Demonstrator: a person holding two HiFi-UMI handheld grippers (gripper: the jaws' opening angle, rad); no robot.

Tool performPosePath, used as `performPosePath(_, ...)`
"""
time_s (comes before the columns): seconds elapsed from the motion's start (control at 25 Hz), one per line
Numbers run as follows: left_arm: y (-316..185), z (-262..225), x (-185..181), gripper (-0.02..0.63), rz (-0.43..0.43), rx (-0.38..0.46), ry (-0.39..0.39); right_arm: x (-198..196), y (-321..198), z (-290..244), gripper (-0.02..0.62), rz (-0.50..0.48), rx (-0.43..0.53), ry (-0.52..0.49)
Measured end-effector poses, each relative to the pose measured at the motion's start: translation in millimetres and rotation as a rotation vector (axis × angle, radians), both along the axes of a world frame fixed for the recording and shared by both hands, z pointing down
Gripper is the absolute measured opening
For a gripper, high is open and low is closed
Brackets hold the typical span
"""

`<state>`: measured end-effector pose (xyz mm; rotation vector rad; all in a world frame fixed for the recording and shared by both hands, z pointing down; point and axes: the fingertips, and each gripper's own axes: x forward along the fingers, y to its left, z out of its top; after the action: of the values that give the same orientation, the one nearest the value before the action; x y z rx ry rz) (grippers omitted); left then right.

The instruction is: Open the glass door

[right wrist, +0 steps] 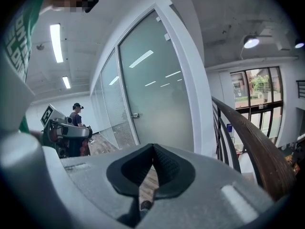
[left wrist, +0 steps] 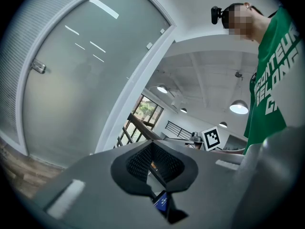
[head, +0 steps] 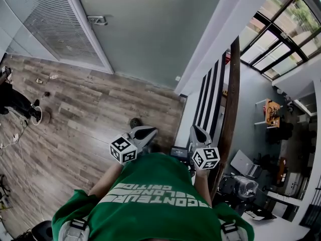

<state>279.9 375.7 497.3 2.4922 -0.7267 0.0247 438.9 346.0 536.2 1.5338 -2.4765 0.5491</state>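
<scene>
Two grippers are in view and neither is on the door, so by these views no part of the task is done. At the left, the door handle [head: 98,19] sits at the left edge of the frosted glass door [head: 150,29]. The door stands flush in its white frame along the far edge of the wooden floor [head: 90,109] and appears closed. The left gripper [head: 145,132] is held close to the person's body, well apart from the handle. Its jaws meet at the tips with nothing between them. The right gripper [head: 198,133], near it, likewise has its jaws together and empty. At the right runs a stair railing [head: 231,104]. What is left, on this reading, is the whole task: crossing the floor, taking the handle, and swinging the door open.
</scene>
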Motion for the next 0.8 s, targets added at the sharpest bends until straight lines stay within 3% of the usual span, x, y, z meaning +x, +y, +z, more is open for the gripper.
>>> performPosePath(0.8,-21,-1,-1,0.015,0.014,-0.015,0.012,-4,-21,-3,-0.008,0.002,-0.007,0.007)
